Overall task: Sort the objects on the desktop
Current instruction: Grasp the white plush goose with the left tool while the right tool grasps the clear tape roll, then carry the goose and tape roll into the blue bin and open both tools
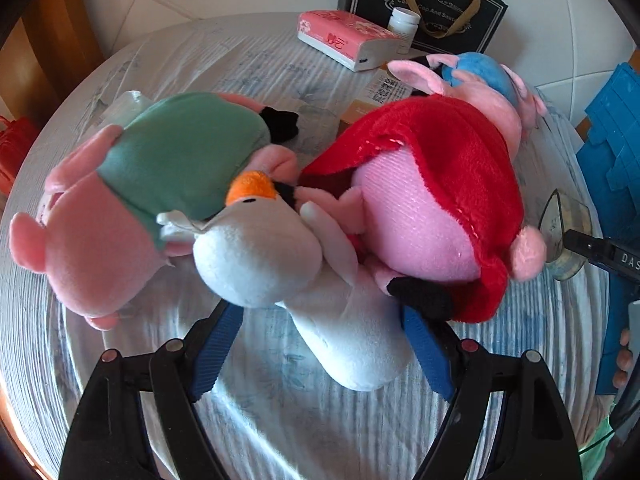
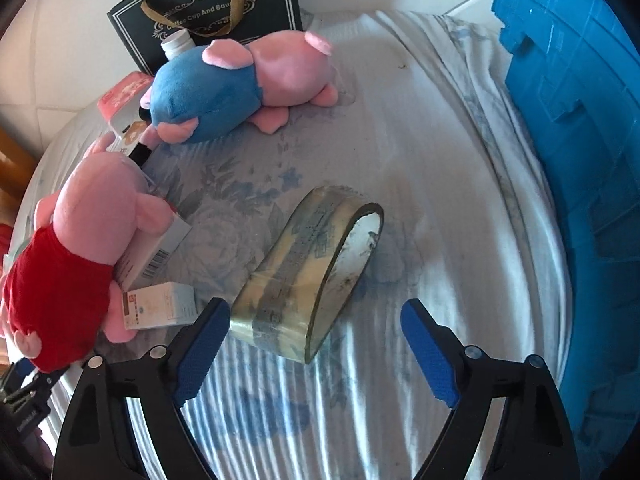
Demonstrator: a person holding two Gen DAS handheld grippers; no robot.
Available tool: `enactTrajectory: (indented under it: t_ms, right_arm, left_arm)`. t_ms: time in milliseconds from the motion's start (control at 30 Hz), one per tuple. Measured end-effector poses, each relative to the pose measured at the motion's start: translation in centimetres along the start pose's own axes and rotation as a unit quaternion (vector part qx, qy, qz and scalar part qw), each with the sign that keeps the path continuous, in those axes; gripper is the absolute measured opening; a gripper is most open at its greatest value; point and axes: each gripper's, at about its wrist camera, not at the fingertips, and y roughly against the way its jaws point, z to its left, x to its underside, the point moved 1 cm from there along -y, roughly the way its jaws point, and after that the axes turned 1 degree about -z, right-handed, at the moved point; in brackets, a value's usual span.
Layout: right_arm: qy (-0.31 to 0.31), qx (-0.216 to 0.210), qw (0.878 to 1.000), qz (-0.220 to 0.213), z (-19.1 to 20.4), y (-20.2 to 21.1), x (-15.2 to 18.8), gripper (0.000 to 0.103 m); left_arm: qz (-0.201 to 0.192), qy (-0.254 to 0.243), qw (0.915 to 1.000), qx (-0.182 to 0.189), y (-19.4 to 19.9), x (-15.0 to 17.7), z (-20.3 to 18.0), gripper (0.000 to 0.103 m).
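Note:
In the left wrist view my left gripper is open, its blue-padded fingers either side of a white plush goose with an orange beak, not visibly pressing it. A pink pig in green lies to its left, a pink pig in red to its right, a pig in blue behind. In the right wrist view my right gripper is open around the near end of a clear tape roll standing on edge. The red pig and blue pig lie left and far.
A blue plastic crate stands at the right. A black gift bag, a white bottle and a pink tissue pack are at the back. Small boxes lie by the red pig. The tablecloth covers a round table.

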Motion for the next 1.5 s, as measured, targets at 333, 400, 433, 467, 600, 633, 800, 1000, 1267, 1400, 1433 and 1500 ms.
enactTrajectory:
  t_ms: [333,400,433,467,600,633,800,1000,1267,1400,1433,1500]
  right_arm:
    - [0.062,0.001,0.998,-0.002,1.4,1.1,2.0,0.025]
    - [0.068,-0.004,0.998,-0.008,1.6,2.1,2.8,0.018]
    - [0.070,-0.007,0.997,-0.012,1.7,2.6,3.2,0.017]
    - [0.074,-0.008,0.997,-0.017,1.8,2.9,3.5,0.017]
    - [0.087,-0.021,0.995,-0.032,2.5,5.2,5.2,0.017]
    - [0.090,-0.024,0.995,-0.041,2.7,6.1,5.7,0.017]
    - [0.112,-0.044,0.987,-0.102,3.4,12.6,7.1,0.017]
    - [0.126,-0.048,0.971,-0.197,2.9,21.7,8.3,0.017]
    - [0.095,-0.033,0.948,-0.301,-2.2,31.6,9.0,0.018]
    - [0.075,0.003,0.937,-0.342,-6.5,35.8,8.7,0.018]
    - [0.069,0.011,0.935,-0.349,-7.7,36.6,8.7,0.018]
    - [0.056,0.026,0.932,-0.358,-10.4,37.8,8.4,0.018]
  left_arm:
    - [-0.011,-0.041,0.9990,0.012,2.2,1.6,-0.4,0.054]
    - [-0.029,-0.051,0.9983,-0.005,3.7,2.1,-0.1,0.054]
    - [-0.039,-0.055,0.9977,-0.009,4.5,2.3,0.0,0.054]
    - [-0.048,-0.058,0.9971,-0.013,5.3,2.4,0.1,0.054]
    - [-0.085,-0.066,0.9941,-0.017,8.6,2.7,-0.3,0.054]
    - [-0.099,-0.072,0.9923,-0.022,9.5,2.9,-0.7,0.054]
    - [-0.157,-0.098,0.9828,-0.008,14.8,3.5,-2.9,0.054]
    - [-0.211,-0.134,0.9670,0.047,20.3,3.5,-7.9,0.054]
    - [-0.270,-0.197,0.9364,0.109,26.6,2.4,-18.3,0.054]
    - [-0.290,-0.228,0.9184,0.144,29.1,1.9,-24.8,0.054]
    - [-0.291,-0.236,0.9141,0.155,29.7,1.7,-26.6,0.054]
    - [-0.292,-0.253,0.9062,0.173,30.7,1.4,-30.2,0.054]
